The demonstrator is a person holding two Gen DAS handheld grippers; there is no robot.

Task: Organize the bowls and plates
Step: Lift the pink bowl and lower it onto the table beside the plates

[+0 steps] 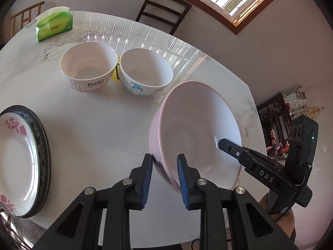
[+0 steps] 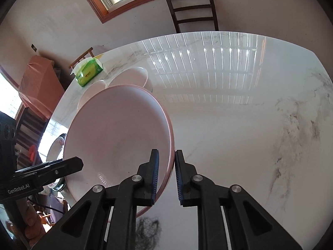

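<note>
Pink and tilted, the large bowl [image 1: 195,133] hung above the marble table [image 1: 100,137] with both of your grippers clamped on its rim: your left gripper [image 1: 164,175] pinched the near wall, one pad inside and one outside, and your right gripper [image 2: 166,177] was clenched on the opposite edge. Ahead and to the left of your left gripper stood two small bowls, the Rabbit bowl [image 1: 88,68] and the cartoon bowl [image 1: 145,73], almost touching, with something yellow [image 1: 115,76] between them that you could hardly make out. Far to its left sat the stacked plates [image 1: 18,160], overhanging the near table edge. Beyond the small bowls lay a green tissue pack [image 1: 55,25]. To the right of your right gripper the tabletop was open marble out to its edge; a dark chair [image 2: 193,10] stood past the far side.
</note>
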